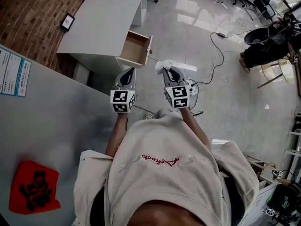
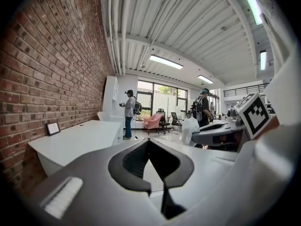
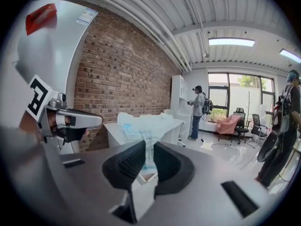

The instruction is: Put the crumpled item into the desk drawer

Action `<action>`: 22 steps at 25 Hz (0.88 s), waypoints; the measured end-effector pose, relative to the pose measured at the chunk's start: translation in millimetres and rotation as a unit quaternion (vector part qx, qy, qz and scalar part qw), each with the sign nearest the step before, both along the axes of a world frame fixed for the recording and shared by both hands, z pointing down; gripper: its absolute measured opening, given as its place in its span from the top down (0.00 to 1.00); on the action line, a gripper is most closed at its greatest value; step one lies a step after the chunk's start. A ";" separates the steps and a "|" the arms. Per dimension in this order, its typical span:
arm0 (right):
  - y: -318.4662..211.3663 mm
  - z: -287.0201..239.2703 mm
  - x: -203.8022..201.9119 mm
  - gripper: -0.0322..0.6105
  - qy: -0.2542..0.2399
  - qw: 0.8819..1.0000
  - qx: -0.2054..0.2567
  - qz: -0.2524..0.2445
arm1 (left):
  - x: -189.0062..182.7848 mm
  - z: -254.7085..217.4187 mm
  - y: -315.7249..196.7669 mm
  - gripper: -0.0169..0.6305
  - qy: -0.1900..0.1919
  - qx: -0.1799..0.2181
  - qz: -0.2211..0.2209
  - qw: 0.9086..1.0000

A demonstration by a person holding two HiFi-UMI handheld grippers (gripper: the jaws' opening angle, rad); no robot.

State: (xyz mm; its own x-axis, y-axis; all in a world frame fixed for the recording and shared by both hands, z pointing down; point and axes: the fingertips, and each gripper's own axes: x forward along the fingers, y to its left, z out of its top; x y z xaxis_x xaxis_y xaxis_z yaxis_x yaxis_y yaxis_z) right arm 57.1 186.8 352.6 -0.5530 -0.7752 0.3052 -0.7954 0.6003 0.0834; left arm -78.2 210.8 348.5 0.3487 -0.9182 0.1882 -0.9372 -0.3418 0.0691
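Right claw (image 3: 148, 147) clenched on crumpled item (image 3: 143, 124), print illegible. Left claw (image 2: 149, 142) clenched, empty. Only head view clearly shows drawer (image 1: 135, 48) open, upper centre.

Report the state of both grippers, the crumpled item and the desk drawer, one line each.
Left gripper: shut, empty.
Right gripper: shut on the crumpled item.
Crumpled item: pinched in the right gripper, held in the air, not yet in the drawer.
Desk drawer: pulled open.
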 end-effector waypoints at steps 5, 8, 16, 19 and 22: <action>-6.8 4.7 0.0 0.86 -0.001 1.000 -0.006 0.003 | 1.6 2.2 -6.9 0.96 0.000 -0.003 0.004 1.000; -11.9 5.7 -1.3 0.86 -0.001 1.000 -0.006 0.002 | 0.4 5.9 -11.4 0.96 -0.002 -0.006 0.003 1.000; -30.2 21.9 -1.5 0.86 -0.005 1.000 -0.021 0.003 | -0.3 17.3 -32.8 0.96 -0.004 -0.018 0.004 1.000; -44.7 26.7 -2.9 0.86 -0.006 1.000 -0.027 0.002 | -0.3 20.0 -47.6 0.96 -0.006 -0.021 0.003 1.000; -64.1 28.0 -4.8 0.86 -0.007 1.000 -0.029 -0.004 | -1.8 23.2 -67.1 0.96 -0.005 -0.027 -0.002 1.000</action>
